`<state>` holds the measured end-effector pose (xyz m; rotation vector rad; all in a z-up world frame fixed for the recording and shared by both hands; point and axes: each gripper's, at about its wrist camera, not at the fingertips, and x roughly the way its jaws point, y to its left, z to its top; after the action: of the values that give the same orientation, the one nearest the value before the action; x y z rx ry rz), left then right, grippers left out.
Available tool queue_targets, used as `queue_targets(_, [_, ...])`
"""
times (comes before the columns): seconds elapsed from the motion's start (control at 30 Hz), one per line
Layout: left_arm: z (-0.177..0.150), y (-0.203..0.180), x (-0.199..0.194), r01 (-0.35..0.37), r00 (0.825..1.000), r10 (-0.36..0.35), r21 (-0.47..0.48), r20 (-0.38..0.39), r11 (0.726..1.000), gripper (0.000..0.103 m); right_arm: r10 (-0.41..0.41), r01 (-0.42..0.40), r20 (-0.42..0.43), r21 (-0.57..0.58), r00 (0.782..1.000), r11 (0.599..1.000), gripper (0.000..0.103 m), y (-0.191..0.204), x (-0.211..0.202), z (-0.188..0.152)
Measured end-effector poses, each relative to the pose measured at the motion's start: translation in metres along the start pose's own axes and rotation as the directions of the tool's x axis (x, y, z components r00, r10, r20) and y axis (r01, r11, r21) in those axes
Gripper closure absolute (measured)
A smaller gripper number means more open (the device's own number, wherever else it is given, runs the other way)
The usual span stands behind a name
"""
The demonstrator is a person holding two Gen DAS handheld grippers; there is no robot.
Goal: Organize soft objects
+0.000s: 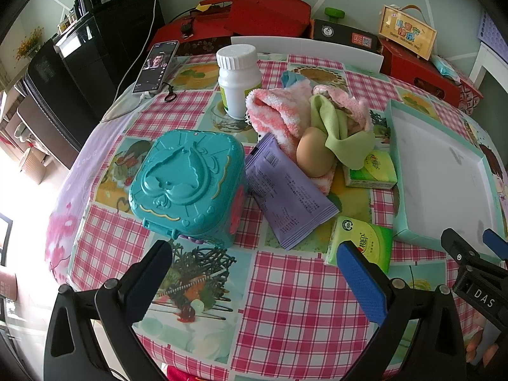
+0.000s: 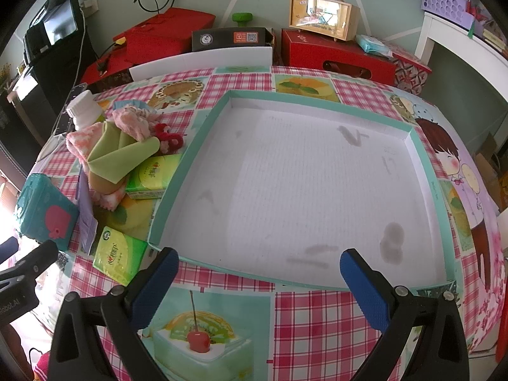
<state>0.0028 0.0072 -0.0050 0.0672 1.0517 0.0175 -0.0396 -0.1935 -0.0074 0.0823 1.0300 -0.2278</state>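
Observation:
A pile of soft things lies mid-table: a pink fluffy cloth (image 1: 273,111), a green cloth (image 1: 336,133), another pink knit piece (image 1: 346,101). Two green tissue packs (image 1: 371,171) (image 1: 362,244) and a purple sachet (image 1: 285,190) lie beside it. A brown egg (image 1: 312,152) rests against the cloths. A shallow teal-rimmed box (image 2: 425,165), empty, with a stained white floor, lies to the right. My left gripper (image 1: 254,273) is open and empty above the table's near edge. My right gripper (image 2: 260,273) is open and empty at the box's near rim.
A teal plastic case (image 1: 187,181) sits left of the sachet. A white bottle (image 1: 238,79) and a phone (image 1: 157,66) stand further back. Red boxes (image 2: 336,54) and a wooden display case (image 2: 324,12) line the back wall. The table drops away at left.

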Motion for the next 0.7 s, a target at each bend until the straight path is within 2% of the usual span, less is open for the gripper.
queue_targets(0.7, [-0.0009,0.0011,-0.0037,0.005,1.0,-0.005,-0.001,0.021,1.0,0.0,0.001,-0.001,0.001,0.0,1.0,1.0,0.0,0.0001,0.0004,-0.0014])
